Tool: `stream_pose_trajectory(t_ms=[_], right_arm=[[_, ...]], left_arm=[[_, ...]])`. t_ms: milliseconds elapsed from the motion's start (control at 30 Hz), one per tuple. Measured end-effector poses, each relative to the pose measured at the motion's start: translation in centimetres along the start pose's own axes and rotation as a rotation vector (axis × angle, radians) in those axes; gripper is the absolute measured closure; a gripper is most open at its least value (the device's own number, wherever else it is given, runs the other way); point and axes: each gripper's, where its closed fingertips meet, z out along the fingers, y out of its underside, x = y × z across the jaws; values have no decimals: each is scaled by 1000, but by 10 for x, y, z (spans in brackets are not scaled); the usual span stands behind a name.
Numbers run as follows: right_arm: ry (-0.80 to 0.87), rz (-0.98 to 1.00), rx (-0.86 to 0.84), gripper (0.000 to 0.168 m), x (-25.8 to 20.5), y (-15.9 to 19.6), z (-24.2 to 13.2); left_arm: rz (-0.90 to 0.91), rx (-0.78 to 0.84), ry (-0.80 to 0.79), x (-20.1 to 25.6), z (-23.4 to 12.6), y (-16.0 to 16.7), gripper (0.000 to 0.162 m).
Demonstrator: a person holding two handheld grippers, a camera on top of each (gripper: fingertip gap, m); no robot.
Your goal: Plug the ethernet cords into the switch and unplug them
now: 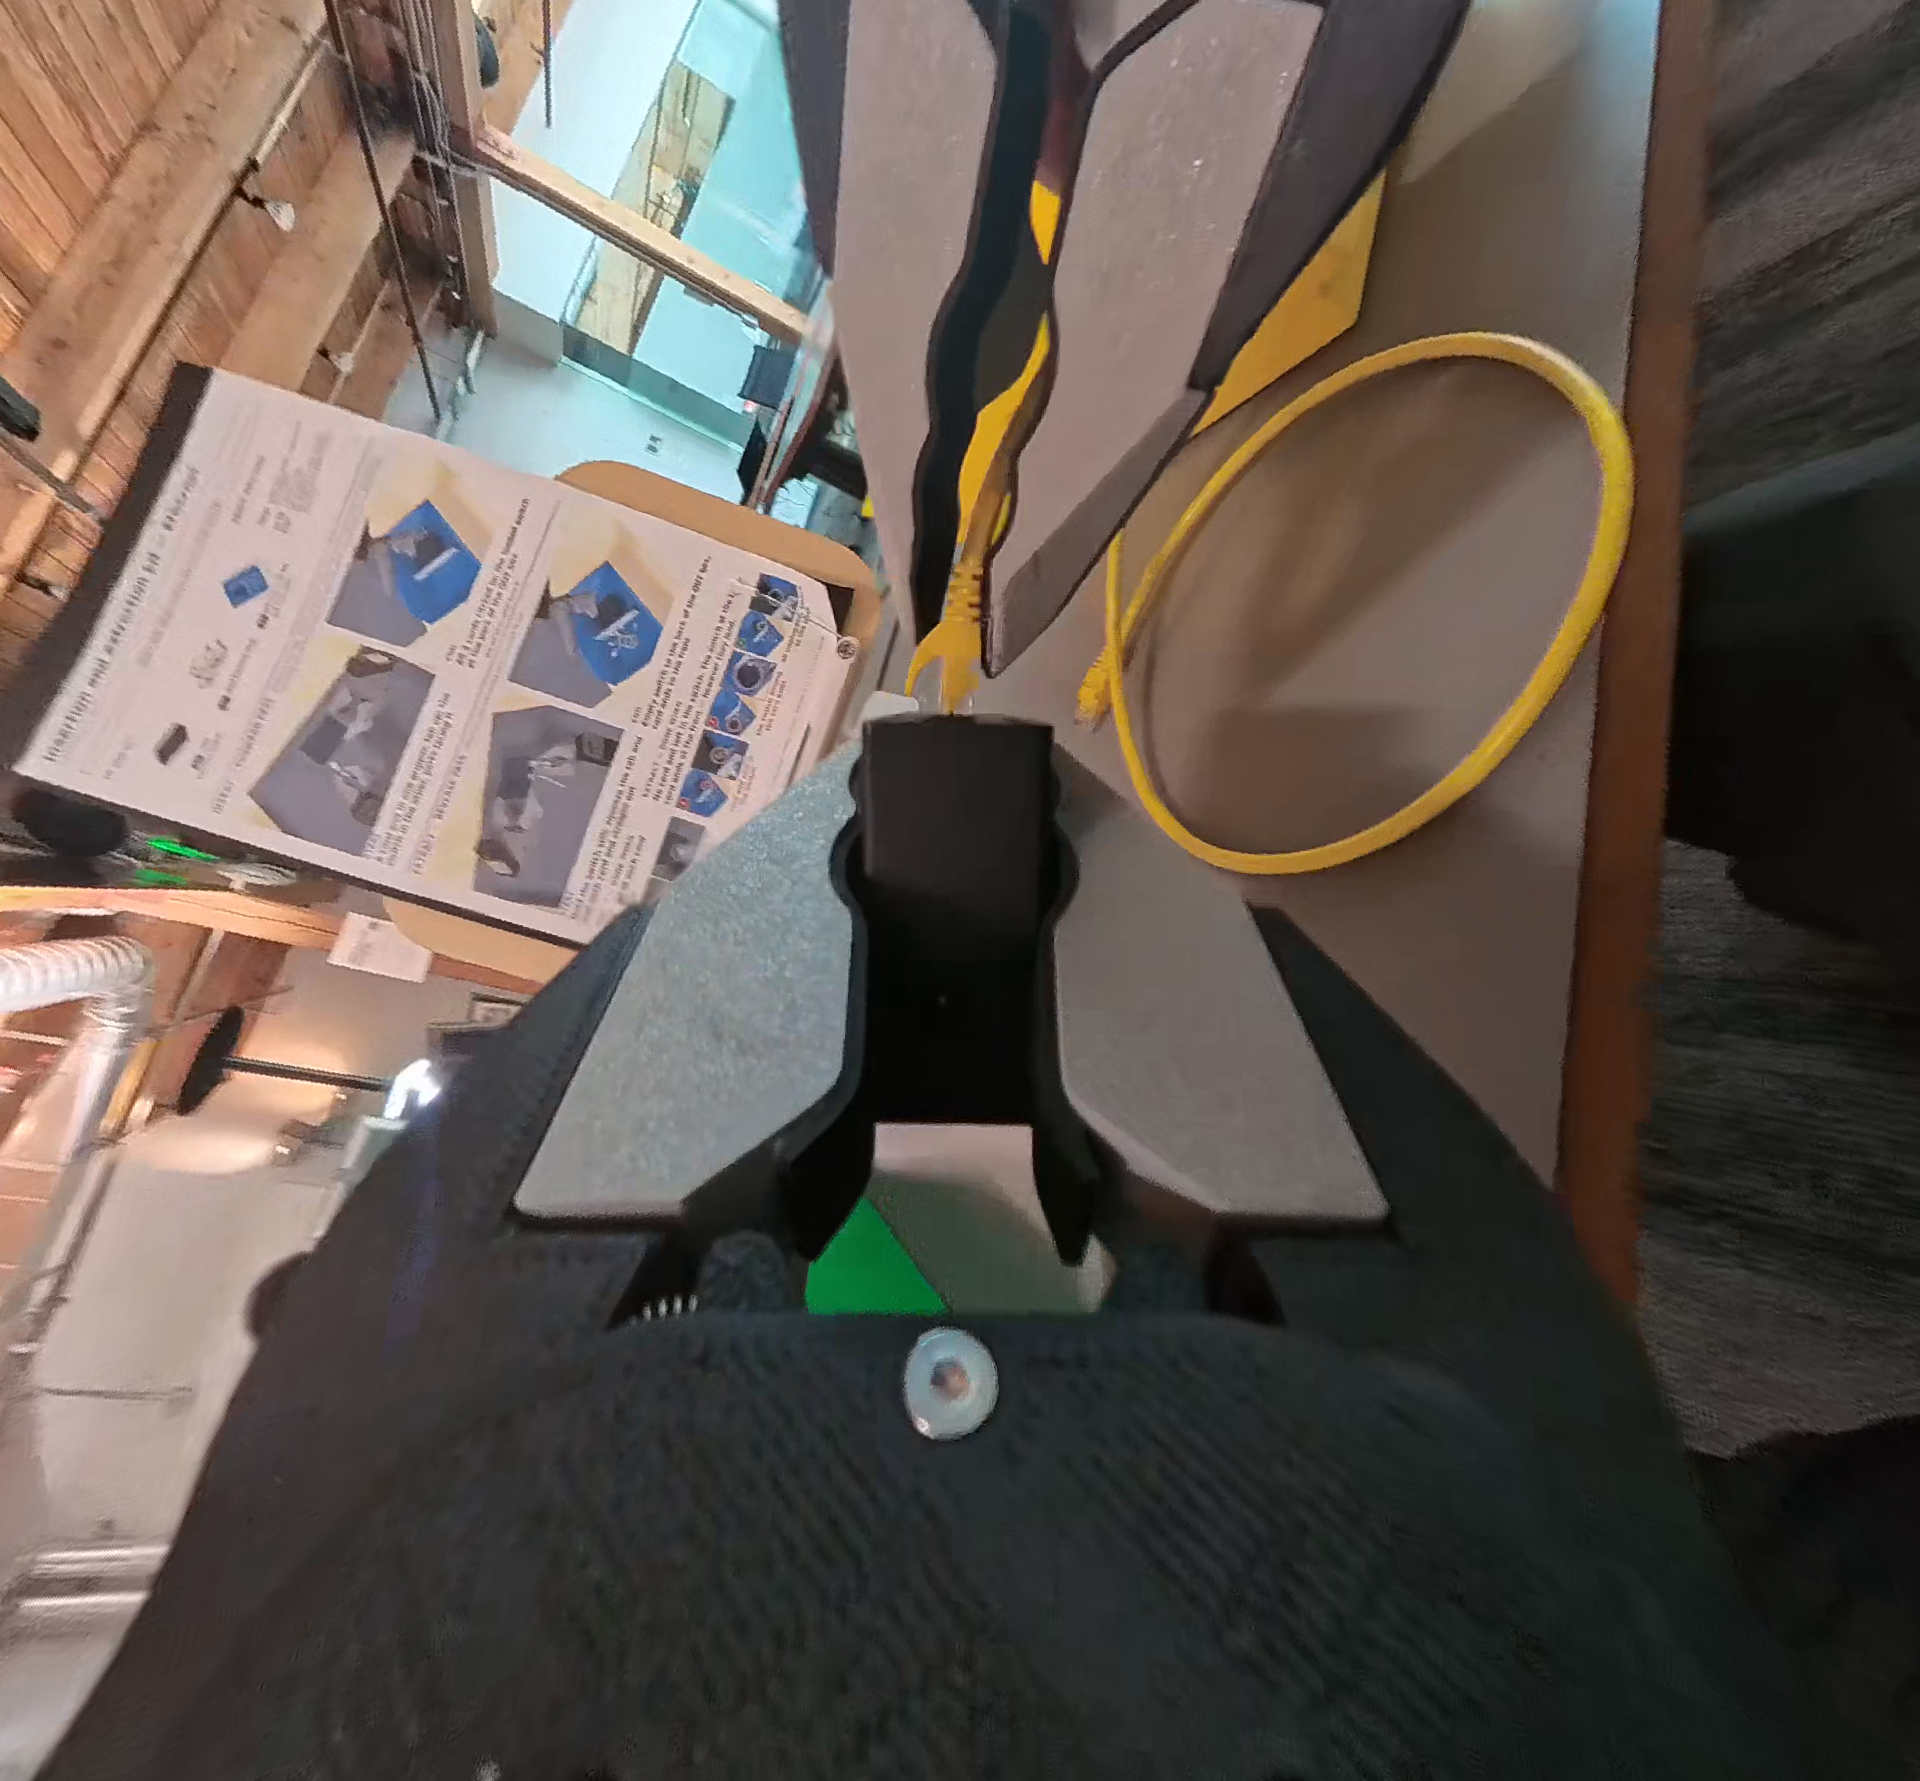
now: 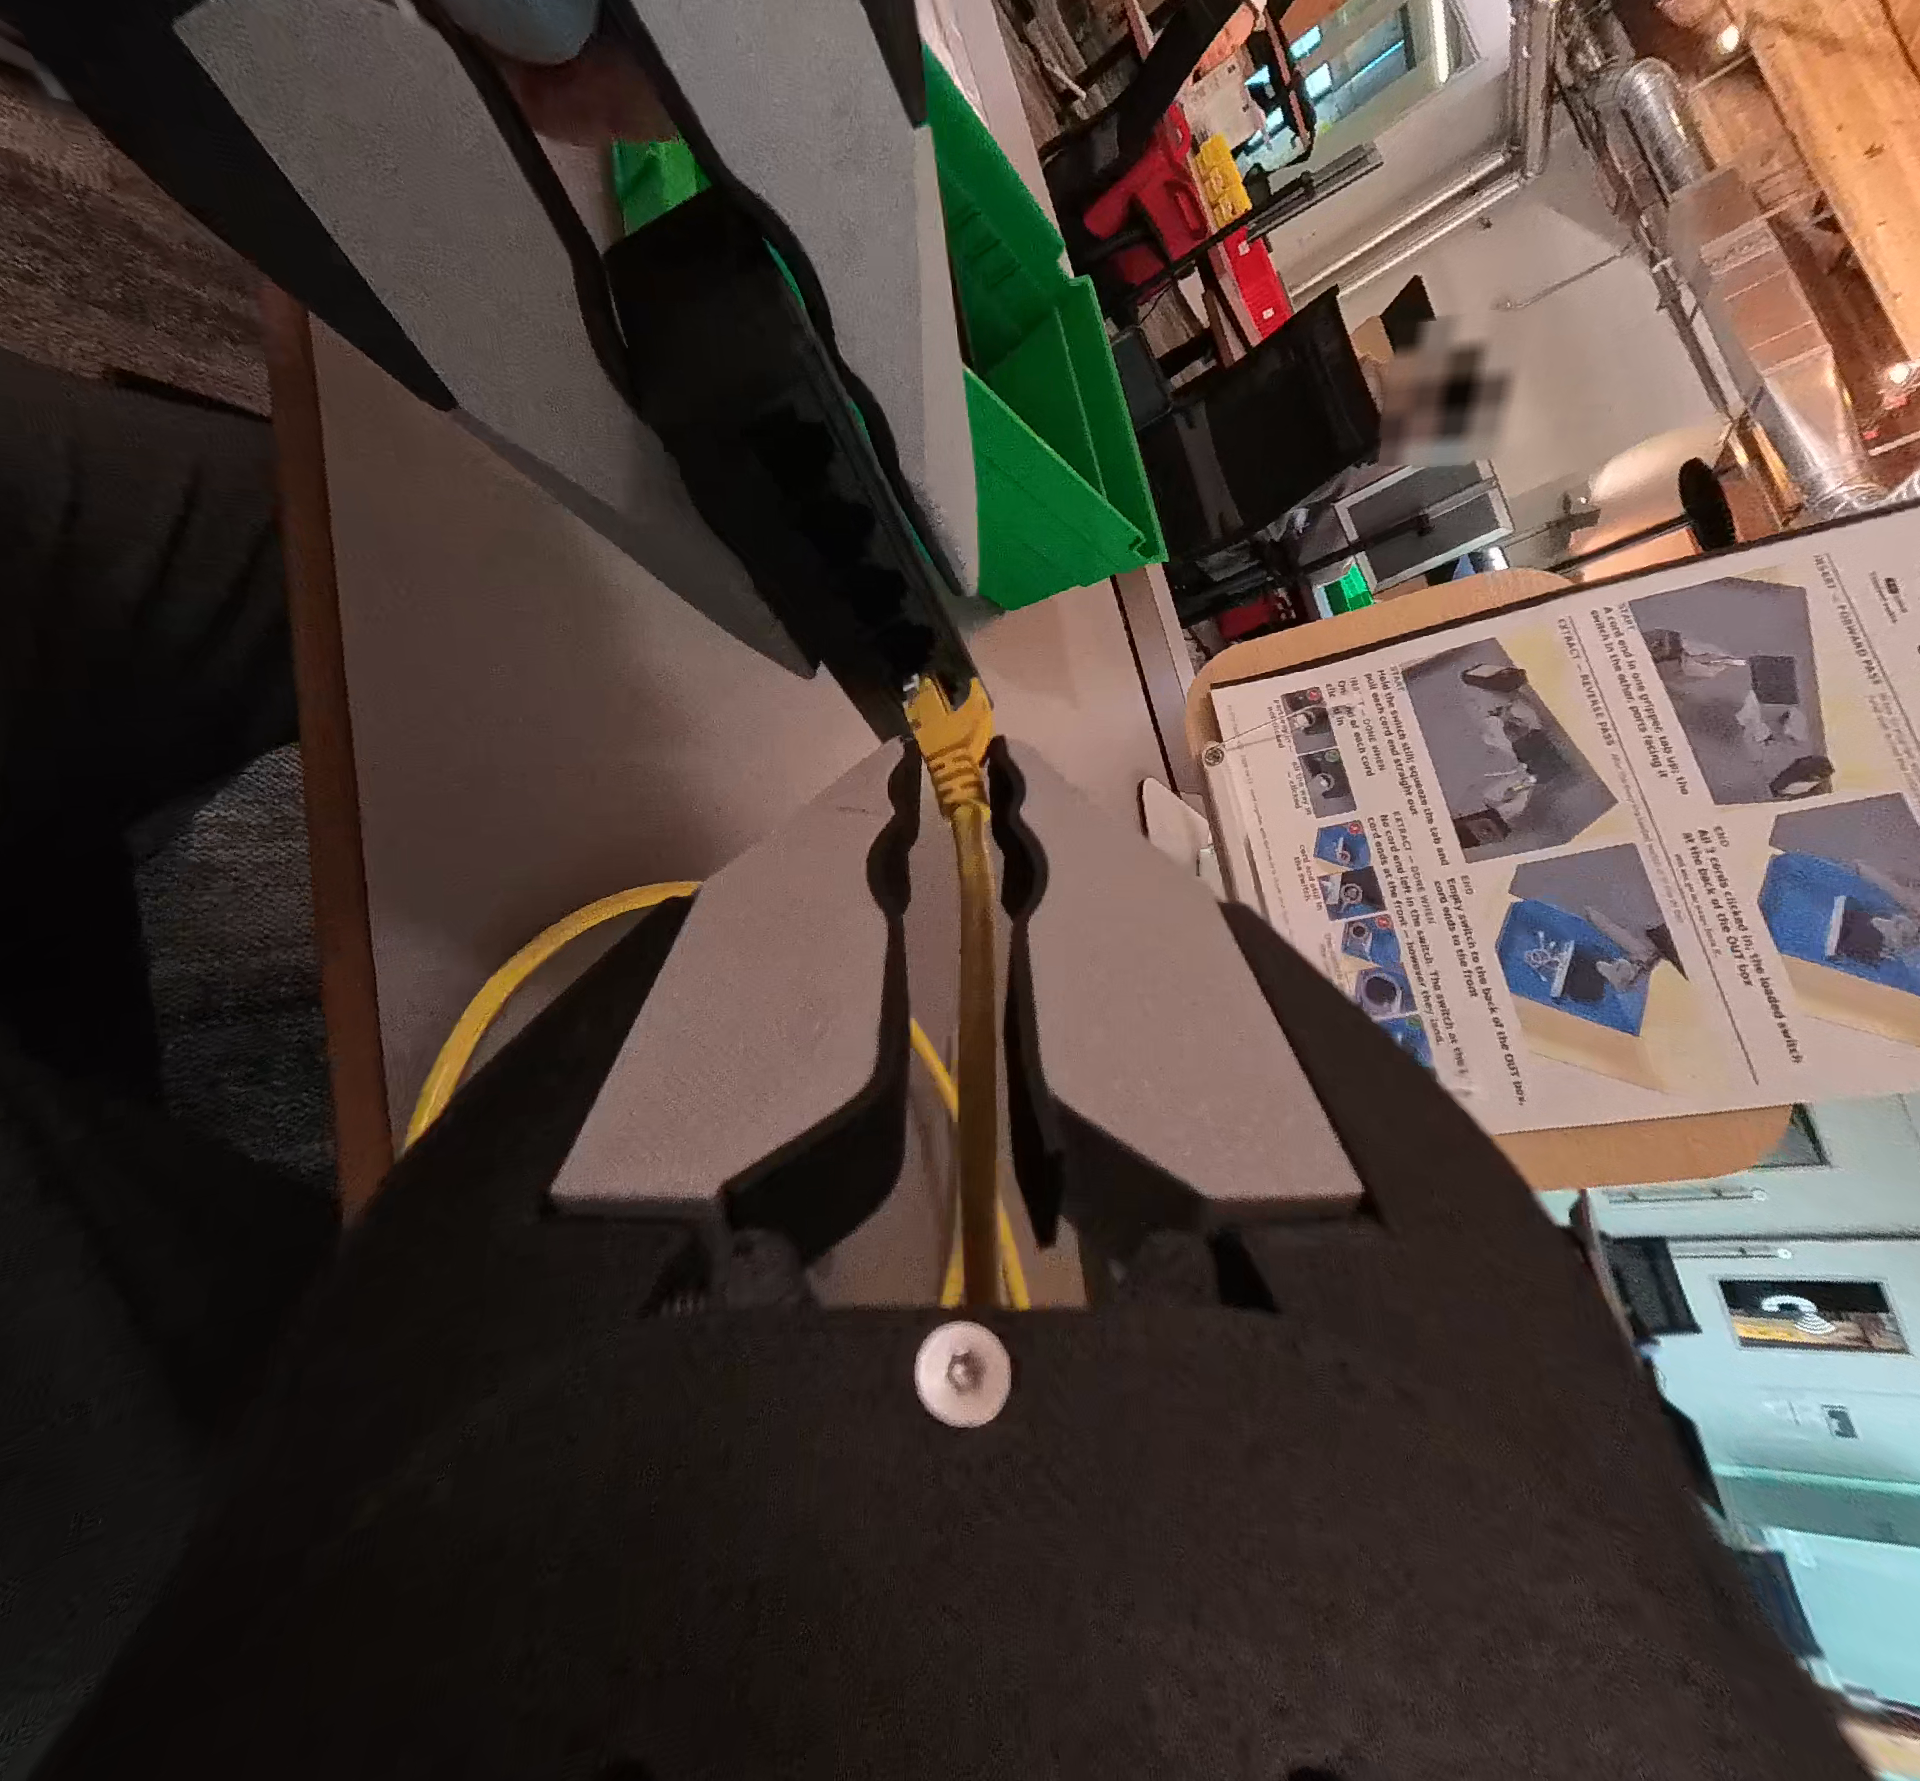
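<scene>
My left gripper [image 1: 956,775] is shut on a black switch [image 1: 956,858], held off the grey table [image 1: 1351,588]. My right gripper [image 2: 951,765] is shut on a yellow ethernet cord, just behind its plug [image 2: 951,734]. The plug's nose meets the end face of the switch [image 2: 748,422]; I cannot tell how deep it sits. In the left wrist view the right gripper [image 1: 961,640] comes from the top with the plug [image 1: 956,609] against the switch. The rest of the cord [image 1: 1455,346] loops on the table, its free plug [image 1: 1091,692] lying loose.
A green bin [image 2: 1039,443] stands behind the switch. An instruction sheet on a board [image 2: 1610,848] leans at the table's far side, also in the left wrist view [image 1: 416,651]. A yellow flat piece [image 1: 1309,297] lies under the right gripper. The table's brown edge [image 1: 1631,796] runs beside the cord loop. My left and right fingertips are right by each other.
</scene>
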Motion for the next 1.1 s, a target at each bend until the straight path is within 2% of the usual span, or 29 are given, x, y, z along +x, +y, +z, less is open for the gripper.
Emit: stream_pose_trajectory(t_ms=[133,467,633,833,1000,1100], right_arm=[[-49,-7,1,160,-8,2,2],[-91,-15,-5,160,-13,8,-1],[-84,4,24,159,-13,4,-1],[3,-127,86,159,-13,-8,-4],[13,-101,141,159,-8,-18,-5],[-11,-45,177,160,-5,-21,-8]], left_arm=[[-81,-30,52,6,3,4,131],[-11,-32,62,19,8,8,130],[50,23,12,14,2,-11,133],[59,100,22,12,-7,-22,134],[11,167,13,5,-14,-34,134],[-15,162,26,1,-17,-29,133]])
